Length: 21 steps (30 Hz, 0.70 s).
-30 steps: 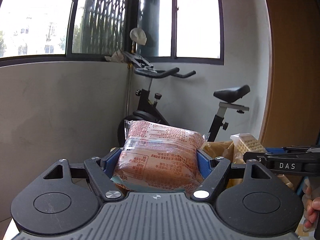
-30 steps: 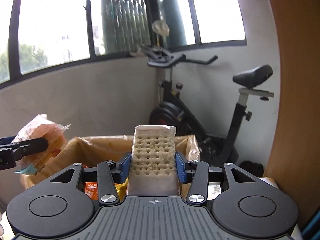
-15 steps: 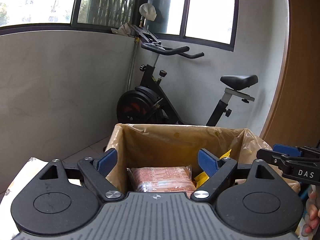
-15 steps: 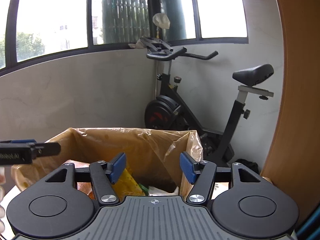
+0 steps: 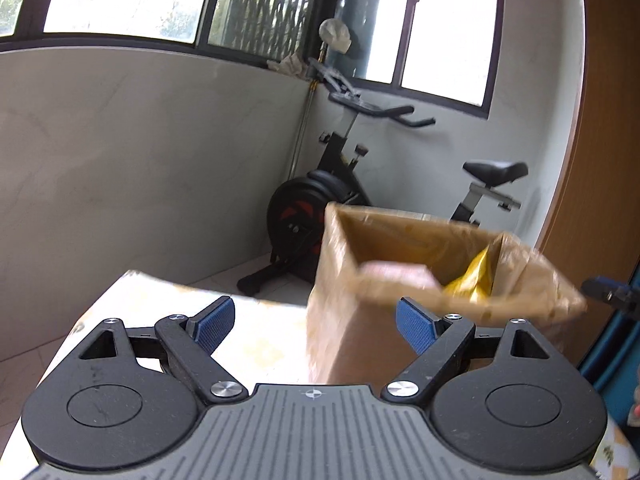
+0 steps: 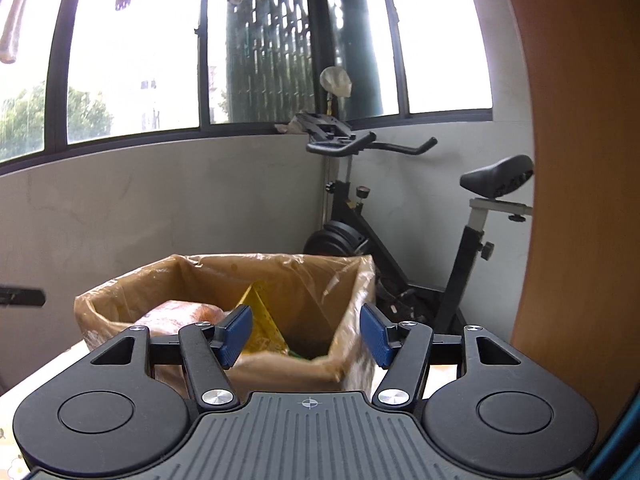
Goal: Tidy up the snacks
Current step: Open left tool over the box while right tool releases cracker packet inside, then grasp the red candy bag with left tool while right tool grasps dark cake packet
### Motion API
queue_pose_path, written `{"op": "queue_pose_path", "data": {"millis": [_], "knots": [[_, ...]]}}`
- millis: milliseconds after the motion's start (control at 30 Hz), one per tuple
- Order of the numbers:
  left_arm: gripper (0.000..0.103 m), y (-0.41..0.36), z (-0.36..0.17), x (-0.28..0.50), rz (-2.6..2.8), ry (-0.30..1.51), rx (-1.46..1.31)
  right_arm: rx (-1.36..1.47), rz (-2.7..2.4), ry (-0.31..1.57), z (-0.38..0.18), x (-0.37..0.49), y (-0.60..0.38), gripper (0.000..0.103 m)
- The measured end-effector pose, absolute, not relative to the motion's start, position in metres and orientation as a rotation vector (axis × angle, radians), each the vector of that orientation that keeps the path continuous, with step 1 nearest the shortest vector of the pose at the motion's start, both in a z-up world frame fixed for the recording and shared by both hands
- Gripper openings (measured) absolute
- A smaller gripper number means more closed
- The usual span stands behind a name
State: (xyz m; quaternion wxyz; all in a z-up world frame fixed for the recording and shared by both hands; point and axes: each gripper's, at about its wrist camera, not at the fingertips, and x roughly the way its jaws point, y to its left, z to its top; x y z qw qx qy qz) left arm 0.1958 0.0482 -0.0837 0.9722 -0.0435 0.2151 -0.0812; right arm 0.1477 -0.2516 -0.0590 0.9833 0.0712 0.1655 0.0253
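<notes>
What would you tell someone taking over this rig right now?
Left tool: open, empty, in front of the lined cardboard box, toward its left side.
Right tool: open, empty, at the box's near rim.
In the box: orange bread pack on the left, yellow snack bag upright in the middle. Other contents are hidden by the wall.
Done: those two snacks are in the box.
Left: no loose snacks visible on the table; check outside the views before fetching more.

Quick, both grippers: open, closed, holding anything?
Left gripper: open, holding nothing.
Right gripper: open, holding nothing, facing the box.
</notes>
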Motion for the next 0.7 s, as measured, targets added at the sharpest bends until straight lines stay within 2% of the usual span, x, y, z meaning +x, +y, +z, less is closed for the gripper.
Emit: {"op": "queue_pose_path", "data": {"millis": [267,367,533,633,667,700], "knots": [[0.087,0.063,-0.157,0.159,-0.084,0.655,-0.225,0.182,-0.007,0.421,-0.115,0.124,-0.258,0.056],[0.082,0.063,-0.185,0.148,-0.032,0.777,-0.327,0.188,-0.01,0.48,-0.142,0.116,-0.253,0.056],[0.079,0.053,-0.208,0.148,-0.018,0.814,-0.266,0.153,-0.004,0.571,-0.182,0.108,-0.235,0.056],[0.07,0.051,-0.213,0.152,-0.018,0.791,-0.212,0.155,-0.001,0.599,-0.196,0.103,-0.229,0.056],[0.06,0.051,-0.214,0.154,-0.019,0.783,-0.199,0.159,-0.001,0.604,-0.199,0.101,-0.228,0.056],[0.053,0.05,-0.216,0.155,-0.02,0.78,-0.183,0.162,-0.001,0.61,-0.201,0.1,-0.228,0.056]]}}
